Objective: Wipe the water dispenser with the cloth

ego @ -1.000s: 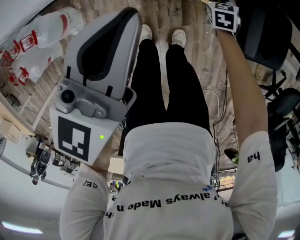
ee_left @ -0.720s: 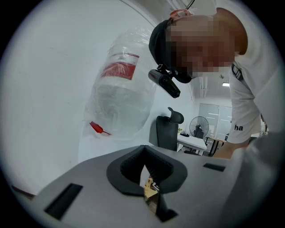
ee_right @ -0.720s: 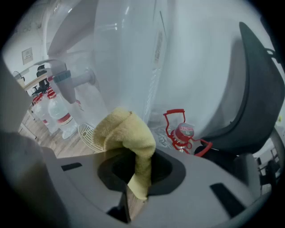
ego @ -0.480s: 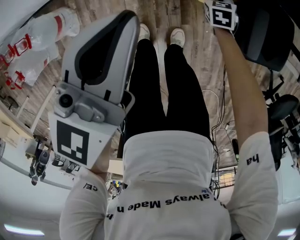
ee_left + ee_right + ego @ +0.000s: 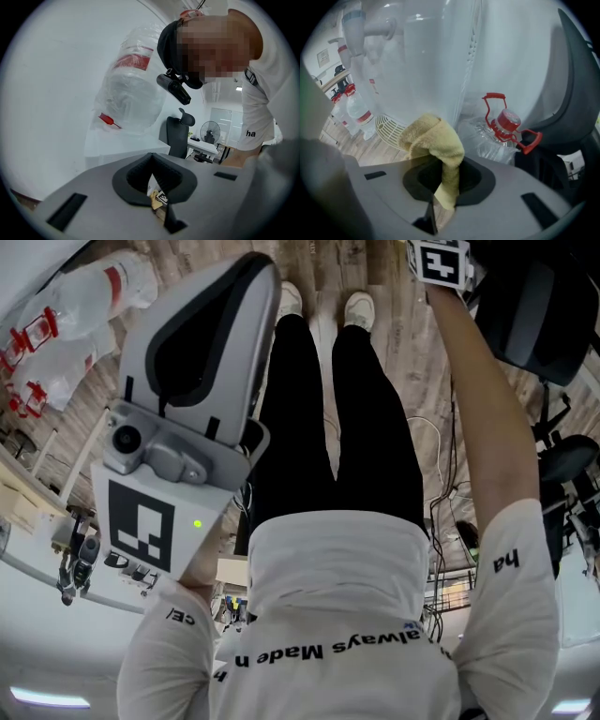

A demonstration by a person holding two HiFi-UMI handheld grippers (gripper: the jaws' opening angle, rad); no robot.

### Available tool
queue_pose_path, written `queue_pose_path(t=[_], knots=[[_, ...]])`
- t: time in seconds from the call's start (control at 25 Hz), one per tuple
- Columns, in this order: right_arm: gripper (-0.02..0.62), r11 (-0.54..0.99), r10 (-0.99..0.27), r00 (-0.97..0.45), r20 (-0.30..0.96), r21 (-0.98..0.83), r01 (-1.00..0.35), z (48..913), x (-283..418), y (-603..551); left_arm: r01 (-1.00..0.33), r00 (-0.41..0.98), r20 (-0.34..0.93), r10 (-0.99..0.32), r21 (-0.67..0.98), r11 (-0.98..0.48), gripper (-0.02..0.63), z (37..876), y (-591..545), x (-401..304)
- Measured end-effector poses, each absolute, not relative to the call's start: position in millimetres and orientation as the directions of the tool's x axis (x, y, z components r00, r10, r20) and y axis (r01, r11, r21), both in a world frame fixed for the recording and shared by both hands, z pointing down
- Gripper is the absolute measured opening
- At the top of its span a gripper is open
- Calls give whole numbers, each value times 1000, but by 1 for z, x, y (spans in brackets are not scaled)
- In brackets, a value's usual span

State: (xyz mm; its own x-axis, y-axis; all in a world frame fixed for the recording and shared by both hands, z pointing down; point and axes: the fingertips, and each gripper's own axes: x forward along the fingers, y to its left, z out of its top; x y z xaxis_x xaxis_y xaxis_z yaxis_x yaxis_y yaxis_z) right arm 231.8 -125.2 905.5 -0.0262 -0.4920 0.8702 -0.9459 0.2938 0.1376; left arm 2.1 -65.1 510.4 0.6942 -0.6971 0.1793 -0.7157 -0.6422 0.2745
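My right gripper [image 5: 440,197] is shut on a yellow terry cloth [image 5: 433,138], which bunches up above the jaws. Just beyond the cloth stands the white water dispenser [image 5: 440,56], with a tap [image 5: 354,28] at the upper left and a white round grille [image 5: 389,126] low down; whether the cloth touches the body I cannot tell. In the head view only the right gripper's marker cube [image 5: 441,261] shows, at the top edge. My left gripper [image 5: 253,287] is held up close to the head camera; its jaws [image 5: 157,199] stand shut with nothing in them.
A water bottle with a red cap and handle [image 5: 506,124] lies right of the dispenser. More bottles in plastic [image 5: 84,296] lie on the wood floor at the left. A black office chair [image 5: 534,306] stands at the right. The person's legs and white shoes [image 5: 356,310] are in the middle.
The right gripper's marker cube has slid a little up toward the frame's top edge. The left gripper has barely shifted.
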Motion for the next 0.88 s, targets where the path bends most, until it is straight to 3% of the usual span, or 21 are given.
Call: queue_pose_path(t=[0.64,0.88], knots=[[60,316,-425,-4,905,145,-938,926,227,-103,-732,676,171,-717,266,-627,18,510,-63,-6],[60,315,-511,-101,853,76,-946,885,210,-79,-733,673,146,-725,263,-627,18,497,-62,-9]])
